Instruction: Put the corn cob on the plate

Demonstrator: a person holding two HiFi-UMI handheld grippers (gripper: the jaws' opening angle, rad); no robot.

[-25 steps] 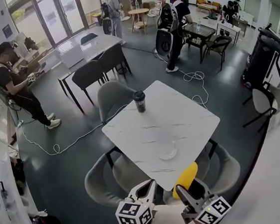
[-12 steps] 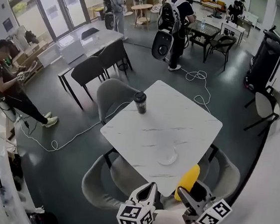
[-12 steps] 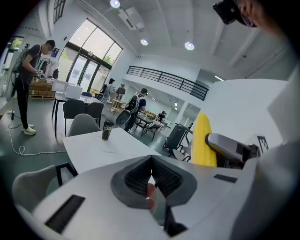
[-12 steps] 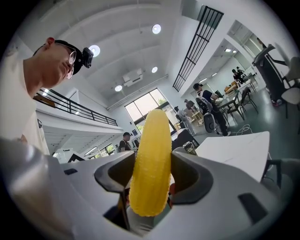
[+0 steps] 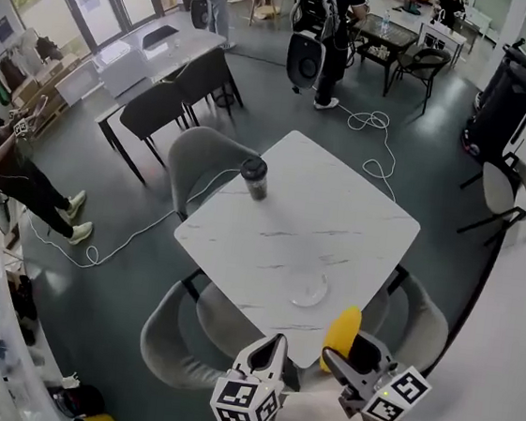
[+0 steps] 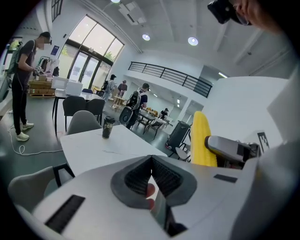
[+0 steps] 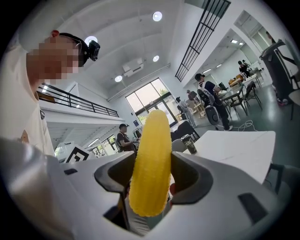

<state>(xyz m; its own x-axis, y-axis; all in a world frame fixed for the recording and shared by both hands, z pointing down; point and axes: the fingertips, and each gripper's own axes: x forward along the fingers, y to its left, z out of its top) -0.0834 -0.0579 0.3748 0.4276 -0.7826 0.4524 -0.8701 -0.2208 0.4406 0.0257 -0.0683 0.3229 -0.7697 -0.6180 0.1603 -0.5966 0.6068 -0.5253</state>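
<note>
Head view shows one corn cob [image 5: 341, 335], one clear plate [image 5: 297, 296], one dark lidded cup [image 5: 254, 177], one white marble table [image 5: 347, 219] and three grey chairs around it, with two grippers low in the frame. The plate lies close to the table's near edge. The cup stands by the far left edge, well apart from the plate, with bare tabletop between them. The right gripper [image 5: 348, 354] is clamped on the corn cob, which shows just outside the near edge, near the plate but not over it. In the right gripper view the cob [image 7: 151, 164] stands upright between the pads. It is plain yellow and finely pebbled, with a rounded tip and no husk. The left gripper [image 5: 273, 346] hangs beside it, and the left gripper view shows its jaws pressed together on nothing.
</note>
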